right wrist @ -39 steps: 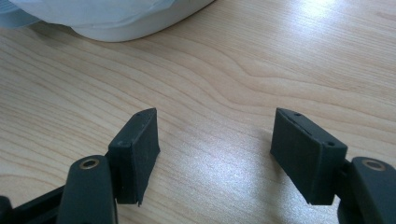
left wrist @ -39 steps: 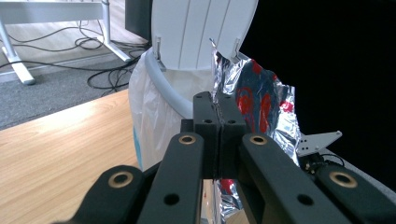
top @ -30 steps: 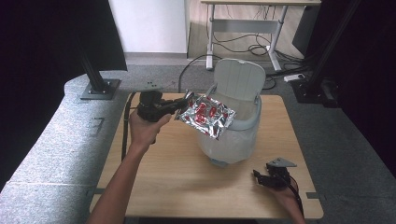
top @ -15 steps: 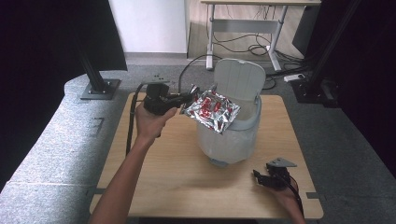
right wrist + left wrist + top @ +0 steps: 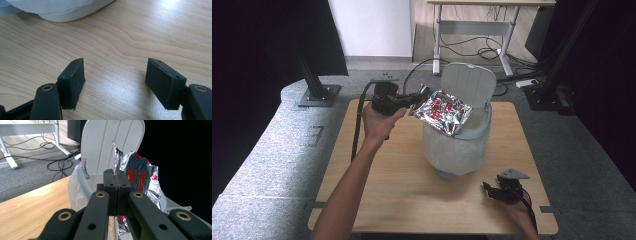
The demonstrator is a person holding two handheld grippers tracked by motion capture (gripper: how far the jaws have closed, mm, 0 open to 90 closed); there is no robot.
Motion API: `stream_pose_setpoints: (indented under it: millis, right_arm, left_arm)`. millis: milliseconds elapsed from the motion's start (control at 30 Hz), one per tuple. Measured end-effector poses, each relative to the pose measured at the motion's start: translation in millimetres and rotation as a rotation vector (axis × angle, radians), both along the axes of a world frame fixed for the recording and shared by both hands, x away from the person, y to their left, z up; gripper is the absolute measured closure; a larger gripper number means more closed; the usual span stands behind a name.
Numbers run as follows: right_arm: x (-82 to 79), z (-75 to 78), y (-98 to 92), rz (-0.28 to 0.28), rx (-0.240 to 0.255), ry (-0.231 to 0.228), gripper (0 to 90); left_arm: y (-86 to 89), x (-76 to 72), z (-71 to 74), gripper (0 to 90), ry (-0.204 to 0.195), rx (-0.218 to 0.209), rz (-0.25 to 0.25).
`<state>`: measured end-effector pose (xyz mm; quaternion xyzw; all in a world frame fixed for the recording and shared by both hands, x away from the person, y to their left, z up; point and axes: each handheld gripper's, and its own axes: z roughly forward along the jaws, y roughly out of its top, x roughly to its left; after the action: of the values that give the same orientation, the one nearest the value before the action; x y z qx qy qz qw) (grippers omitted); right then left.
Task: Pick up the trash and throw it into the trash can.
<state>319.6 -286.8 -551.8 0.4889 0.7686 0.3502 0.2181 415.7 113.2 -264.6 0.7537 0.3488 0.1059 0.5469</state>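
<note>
Above the open white bin (image 5: pixel 457 145), the left gripper (image 5: pixel 414 100) pinches a foil snack bag (image 5: pixel 443 111) between its fingers; the right gripper (image 5: pixel 115 83) rests on the desk (image 5: pixel 382 185), fingers spread.

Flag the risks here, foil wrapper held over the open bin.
1. The left claw pinches only an edge of the foil wrapper, so it could slip out early.
2. The wrapper hangs over the bin's near rim, not its middle; released now, it might catch on the rim or land on the table.
</note>
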Motion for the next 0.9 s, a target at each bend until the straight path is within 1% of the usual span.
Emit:
stream_pose_setpoints:
  millis: [333, 567, 900]
  right_arm:
    - [0.2, -0.1, -0.2, 0.002, -0.001, -0.001, 30.6]
    - [0.1, -0.1, -0.2, 0.002, -0.001, -0.001, 30.6]
    - [0.2, -0.1, -0.2, 0.002, 0.0, -0.001, 30.4]
  left_arm:
    - [-9.7, 11.2, 8.3, 89.4, -0.002, -0.024, -0.006]
    - [-19.3, 17.5, 9.7, 89.4, 0.003, -0.042, -0.017]
    - [-30.3, 25.2, 12.5, 89.4, 0.006, -0.048, -0.025]
